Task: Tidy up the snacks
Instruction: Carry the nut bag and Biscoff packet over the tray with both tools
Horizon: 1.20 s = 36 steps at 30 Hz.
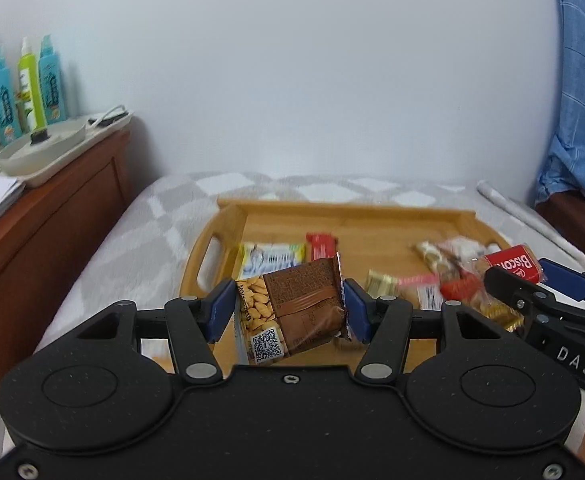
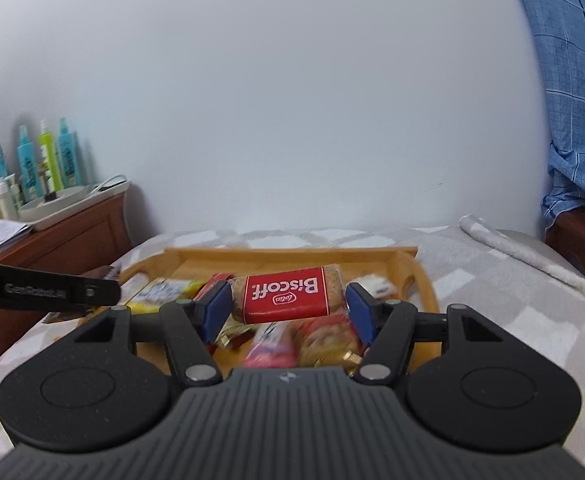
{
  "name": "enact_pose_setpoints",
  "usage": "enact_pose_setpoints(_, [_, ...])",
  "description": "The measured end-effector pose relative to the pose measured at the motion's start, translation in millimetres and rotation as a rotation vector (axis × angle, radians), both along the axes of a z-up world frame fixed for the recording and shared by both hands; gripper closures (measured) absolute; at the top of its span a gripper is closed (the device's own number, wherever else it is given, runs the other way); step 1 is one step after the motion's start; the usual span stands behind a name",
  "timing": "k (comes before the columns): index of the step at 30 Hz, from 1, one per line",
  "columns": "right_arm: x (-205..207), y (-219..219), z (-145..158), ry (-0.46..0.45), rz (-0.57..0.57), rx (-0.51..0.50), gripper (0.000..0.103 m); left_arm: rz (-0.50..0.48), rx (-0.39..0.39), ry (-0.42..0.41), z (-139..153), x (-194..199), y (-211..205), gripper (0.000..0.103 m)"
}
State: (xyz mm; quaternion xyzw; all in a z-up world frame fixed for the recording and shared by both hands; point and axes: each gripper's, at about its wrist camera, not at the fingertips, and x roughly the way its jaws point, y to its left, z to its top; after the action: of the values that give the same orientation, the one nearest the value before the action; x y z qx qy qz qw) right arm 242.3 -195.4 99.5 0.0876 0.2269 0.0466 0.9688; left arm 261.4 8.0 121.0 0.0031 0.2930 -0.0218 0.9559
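My left gripper is shut on a brown peanut snack packet and holds it above the near left part of the wooden tray. My right gripper is shut on a red Biscoff biscuit packet, held above the tray; it also shows in the left wrist view at the right. On the tray lie a yellow-white packet, a red bar and a pile of several wrapped snacks.
The tray rests on a grey-white blanket on a bed. A wooden nightstand at the left carries spray bottles and a grey dish. A blue checked cloth hangs at the right. A rolled towel lies at the back right.
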Motion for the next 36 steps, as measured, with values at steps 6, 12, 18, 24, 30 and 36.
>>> enact_pose_setpoints(6, [30.9, -15.0, -8.5, 0.035, 0.002, 0.021, 0.038, -0.012, -0.001, 0.007, 1.3, 35.2, -9.8, 0.048])
enact_pose_setpoints(12, [62.9, -31.4, -14.0, 0.061, 0.016, 0.056, 0.038, -0.022, -0.014, 0.029, -5.9, 70.6, -27.0, 0.048])
enact_pose_setpoints(18, [92.8, -47.0, -20.1, 0.08, 0.006, 0.063, 0.037, -0.038, -0.034, 0.054, -22.5, 106.3, -48.9, 0.048])
enact_pose_setpoints(24, [117.8, -51.9, -31.8, 0.117, 0.006, 0.071, 0.037, -0.053, -0.01, 0.073, -40.1, 135.4, -68.1, 0.048])
enact_pose_setpoints(30, [133.5, -54.2, -43.7, 0.155, 0.004, 0.076, 0.037, -0.038, -0.003, 0.085, -53.5, 151.7, -73.3, 0.048])
enact_pose_setpoints(36, [135.9, -53.9, -52.4, 0.178, 0.001, 0.069, 0.037, -0.034, 0.007, 0.094, -64.9, 157.7, -74.2, 0.048])
